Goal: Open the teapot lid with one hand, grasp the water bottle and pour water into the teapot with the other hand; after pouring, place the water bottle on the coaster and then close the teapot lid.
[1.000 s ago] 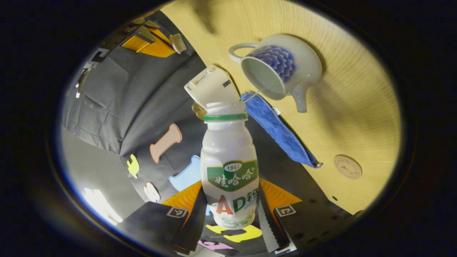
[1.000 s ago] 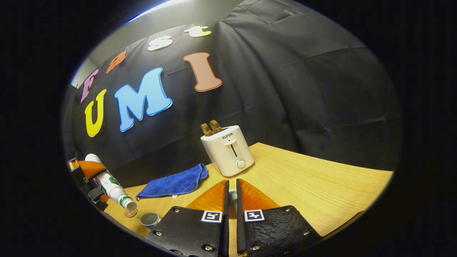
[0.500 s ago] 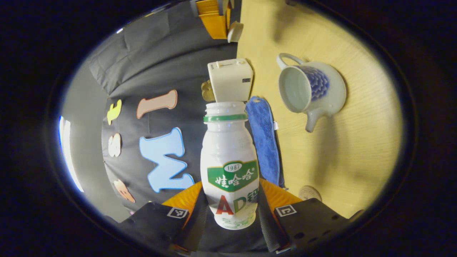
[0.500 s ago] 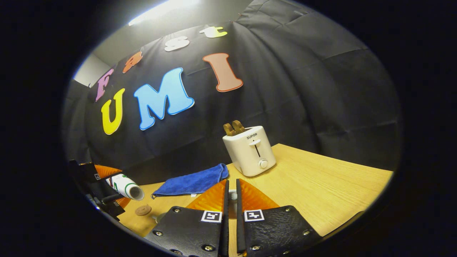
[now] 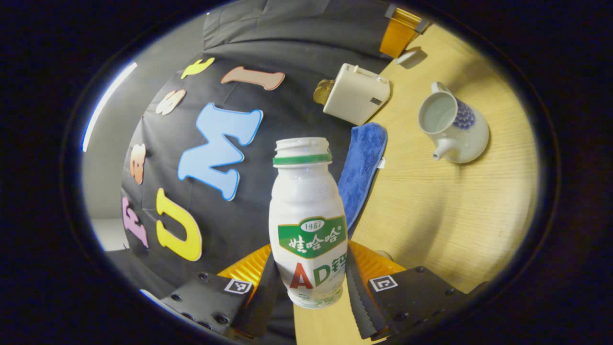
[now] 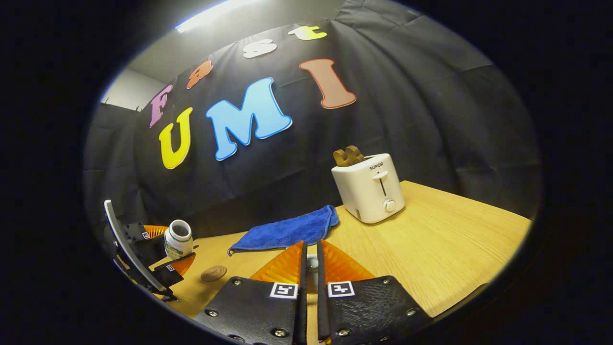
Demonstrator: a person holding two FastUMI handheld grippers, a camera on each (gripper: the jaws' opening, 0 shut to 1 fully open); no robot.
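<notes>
Squarely between left gripper (image 5: 311,287) fingers — water bottle (image 5: 308,225).

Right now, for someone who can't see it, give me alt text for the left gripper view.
The left gripper holds an uncapped white water bottle between its fingers. Beyond it on the wooden table sit an open teapot with its lid off, a blue cloth and a white toaster against the black cloth wall.

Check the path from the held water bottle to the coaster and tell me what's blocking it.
Nothing visible blocks it. In the right gripper view the left gripper holds the water bottle beside the coaster, with bare table between them. The blue cloth lies behind, off that line.
</notes>
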